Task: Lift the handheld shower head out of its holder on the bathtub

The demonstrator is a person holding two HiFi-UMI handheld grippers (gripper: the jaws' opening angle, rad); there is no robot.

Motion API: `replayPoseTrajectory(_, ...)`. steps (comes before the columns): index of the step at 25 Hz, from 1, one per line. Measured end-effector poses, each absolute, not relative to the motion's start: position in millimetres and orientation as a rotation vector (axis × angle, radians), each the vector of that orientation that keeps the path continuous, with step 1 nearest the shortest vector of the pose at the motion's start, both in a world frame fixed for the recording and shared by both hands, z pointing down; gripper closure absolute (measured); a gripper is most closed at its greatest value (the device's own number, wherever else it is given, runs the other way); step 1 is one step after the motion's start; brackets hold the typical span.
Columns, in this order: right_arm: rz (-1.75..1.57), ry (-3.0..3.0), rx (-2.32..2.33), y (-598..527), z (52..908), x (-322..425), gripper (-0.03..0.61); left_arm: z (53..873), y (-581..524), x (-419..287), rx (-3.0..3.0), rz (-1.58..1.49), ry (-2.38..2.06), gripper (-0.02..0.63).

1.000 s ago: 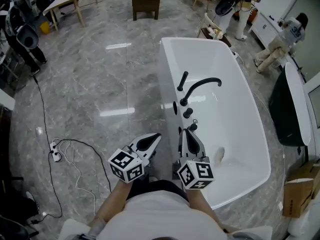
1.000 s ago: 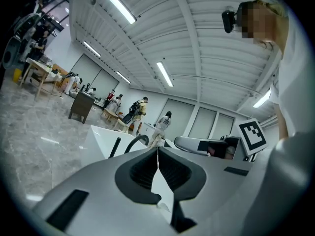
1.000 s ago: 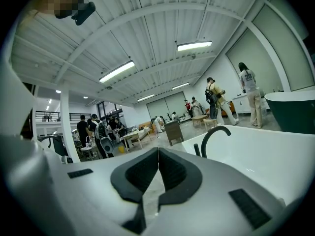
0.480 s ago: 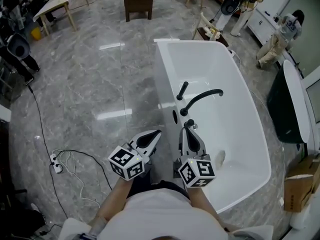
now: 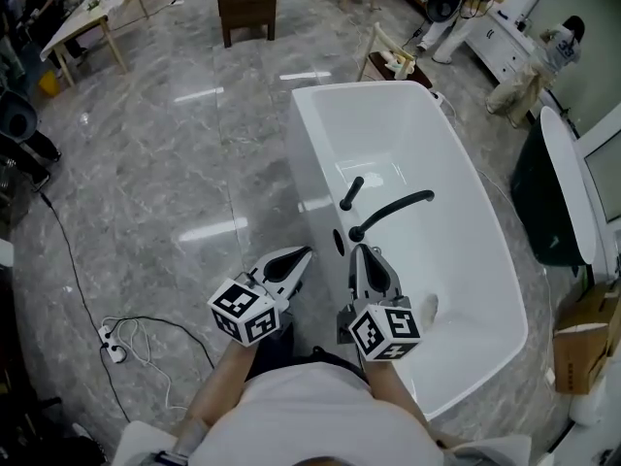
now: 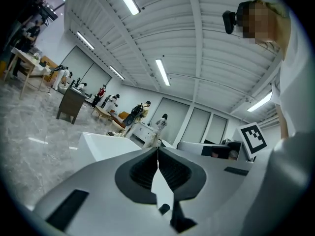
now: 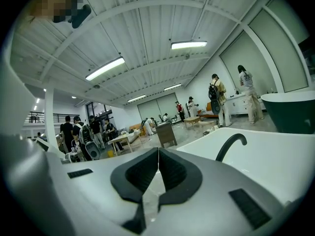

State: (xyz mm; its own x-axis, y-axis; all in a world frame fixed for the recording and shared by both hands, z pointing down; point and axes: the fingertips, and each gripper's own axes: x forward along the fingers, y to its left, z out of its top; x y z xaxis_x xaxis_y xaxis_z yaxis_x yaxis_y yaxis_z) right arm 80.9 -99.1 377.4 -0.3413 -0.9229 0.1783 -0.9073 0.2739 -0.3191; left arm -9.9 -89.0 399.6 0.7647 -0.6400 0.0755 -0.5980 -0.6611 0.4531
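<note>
Both tools close in on the white bathtub (image 5: 309, 178). Over the last second the person has moved nearer, and the black fittings on its rim now sit just ahead of the right tool (image 5: 362, 250), where a moment ago they stood well ahead of it. The left tool (image 5: 307, 253) travels level with it on its left, over the marble floor (image 5: 194, 163) outside the tub wall. Each tool remains clenched and empty, its dark pads meeting along a single seam in its own view. The handheld shower head (image 5: 351, 193), a slim black wand, leans ahead and slightly left of the right tool, beside the base of the curved spout (image 5: 393, 208). It appears still seated in its holder (image 5: 344, 206), though the mount is too small to make out clearly. The approach is nearly complete but the lift has not begun, and whichever tool takes the wand will likely have to open first.
</note>
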Motion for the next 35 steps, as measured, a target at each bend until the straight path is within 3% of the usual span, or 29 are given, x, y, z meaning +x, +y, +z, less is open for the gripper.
replayPoseTrajectory(20, -0.567, 2.352, -1.922, -156, 392, 80, 0.561, 410, -151, -20, 2.546, -0.077, -0.812, 0.601)
replayPoseTrajectory(35, -0.685, 2.368, -1.874, -230, 417, 91, 0.561, 432, -220, 19, 2.514, 0.014, -0.839, 0.601)
